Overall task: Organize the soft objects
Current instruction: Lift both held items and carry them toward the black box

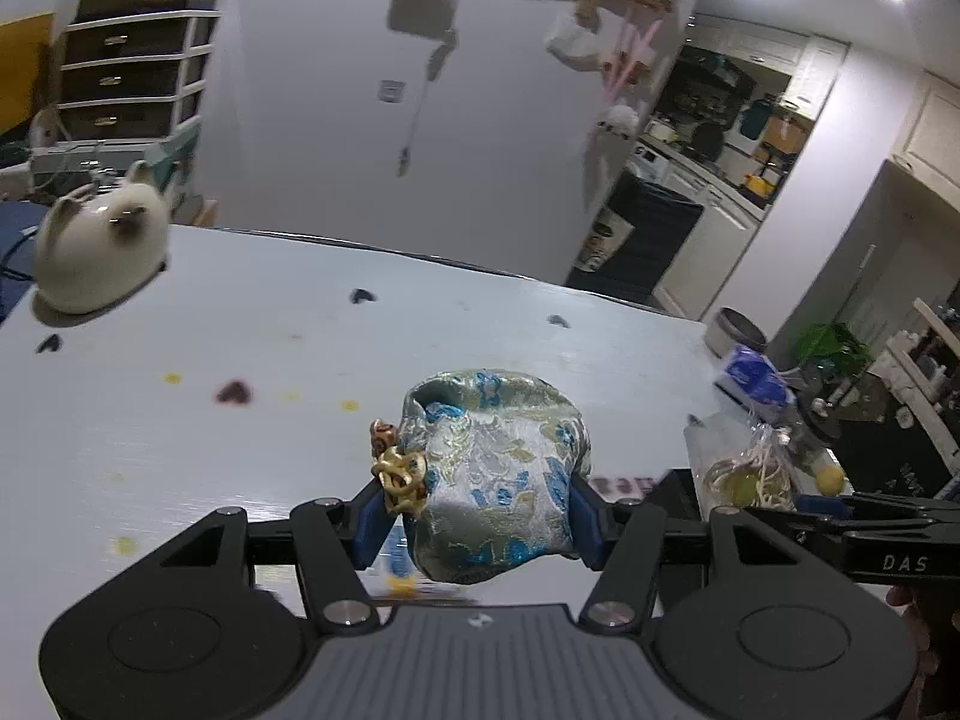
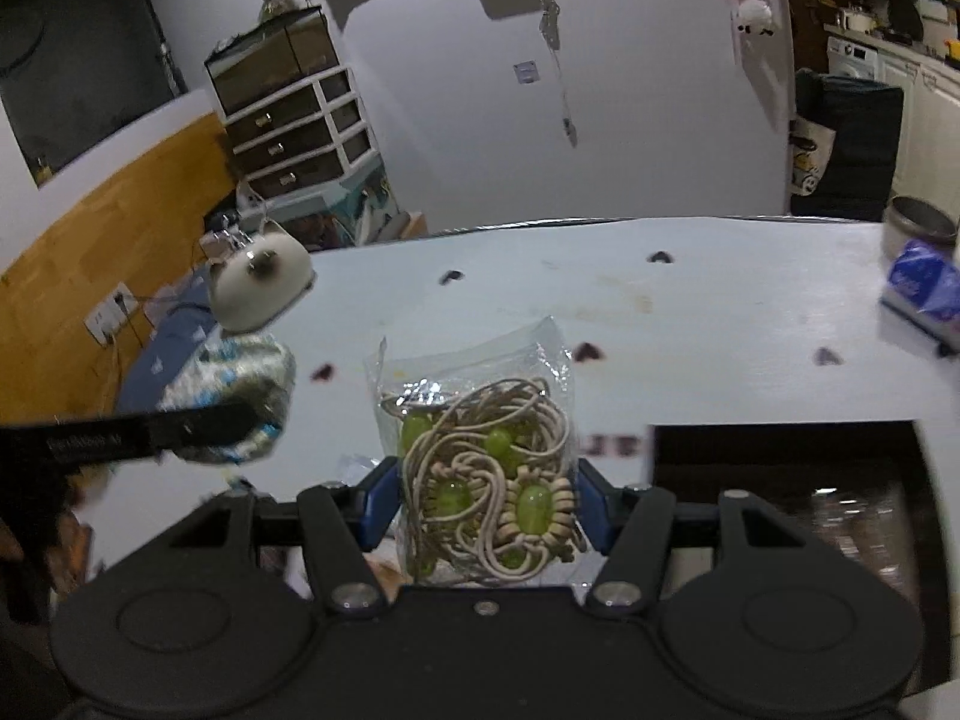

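My left gripper (image 1: 474,510) is shut on a brocade pouch (image 1: 498,474), silver with blue and gold flowers and a gold knot at its left side, held above the white table (image 1: 240,420). My right gripper (image 2: 486,498) is shut on a clear plastic bag (image 2: 486,456) of beige cord and green beads, also lifted off the table. In the left wrist view the same clear bag (image 1: 744,468) and the right gripper's black arm show at the right edge. In the right wrist view the pouch (image 2: 234,396) hangs at the left, partly behind the left gripper's black finger.
A white cat-shaped plush (image 1: 99,252) sits at the table's far left corner. A blue and white pack (image 2: 924,288) and a grey round tin (image 2: 918,222) stand at the far right. A dark open box (image 2: 780,480) lies near the right gripper. Small heart stickers dot the tabletop.
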Motion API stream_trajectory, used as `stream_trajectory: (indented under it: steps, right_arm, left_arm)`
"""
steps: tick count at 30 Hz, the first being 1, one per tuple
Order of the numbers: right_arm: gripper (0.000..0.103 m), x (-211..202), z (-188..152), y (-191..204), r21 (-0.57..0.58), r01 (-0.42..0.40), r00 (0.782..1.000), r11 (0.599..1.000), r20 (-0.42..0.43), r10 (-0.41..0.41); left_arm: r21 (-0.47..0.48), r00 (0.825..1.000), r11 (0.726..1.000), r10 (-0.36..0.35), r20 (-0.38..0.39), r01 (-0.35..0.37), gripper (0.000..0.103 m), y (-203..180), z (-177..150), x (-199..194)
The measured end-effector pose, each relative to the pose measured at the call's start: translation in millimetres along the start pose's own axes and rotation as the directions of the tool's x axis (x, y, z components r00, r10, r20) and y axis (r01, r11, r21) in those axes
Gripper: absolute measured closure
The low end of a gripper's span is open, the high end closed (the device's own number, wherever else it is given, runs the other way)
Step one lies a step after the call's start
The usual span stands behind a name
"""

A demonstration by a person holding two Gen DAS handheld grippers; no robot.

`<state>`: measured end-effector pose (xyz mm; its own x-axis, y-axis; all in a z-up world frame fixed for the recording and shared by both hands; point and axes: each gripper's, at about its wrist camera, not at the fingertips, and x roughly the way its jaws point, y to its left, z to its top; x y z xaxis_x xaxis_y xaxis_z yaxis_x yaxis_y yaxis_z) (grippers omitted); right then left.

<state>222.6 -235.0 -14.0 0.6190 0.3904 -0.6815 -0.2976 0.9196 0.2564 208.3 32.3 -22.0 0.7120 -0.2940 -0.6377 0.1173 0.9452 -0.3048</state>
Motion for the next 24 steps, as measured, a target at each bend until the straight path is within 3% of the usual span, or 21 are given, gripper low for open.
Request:
stream_trajectory:
  steps: [4,7,11,15,18,24]
  right_arm:
    - [0.042,-13.0,-3.3,-32.4,0.038,0.032,0.999,0.999,-0.017,-0.031]
    - [0.042,-17.6,-8.6,-59.6,0.132,0.028,1.0,0.991,-0.017,-0.026]
    - [0.042,-3.3,-21.6,-93.9,0.304,-0.041,0.997,0.952,-0.054,0.06]
    - [0.042,16.3,-38.0,-116.7,0.416,-0.025,0.993,0.909,-0.097,0.072]
    - [0.042,31.6,-49.7,-130.6,0.461,0.014,0.986,0.887,-0.152,0.064]
    - [0.043,55.8,-67.6,-138.1,0.469,0.036,0.956,0.883,-0.273,0.106]
  left_arm:
    - [0.002,1.0,1.0,-0.022,-0.003,0.022,0.044,-25.9,-3.0,6.6]
    - [0.005,0.999,0.999,-0.04,0.0,0.04,0.044,-45.7,-4.2,9.9]
    - [0.015,0.998,0.998,-0.068,-0.007,0.068,0.044,-70.3,-2.6,16.5]
    - [0.039,0.997,0.997,-0.072,-0.01,0.072,0.044,-90.6,0.7,23.4]
    - [0.047,0.997,0.996,-0.074,-0.018,0.074,0.044,-102.0,3.3,28.5]
    - [0.048,0.988,0.989,-0.135,-0.069,0.139,0.044,-123.3,12.1,53.0]
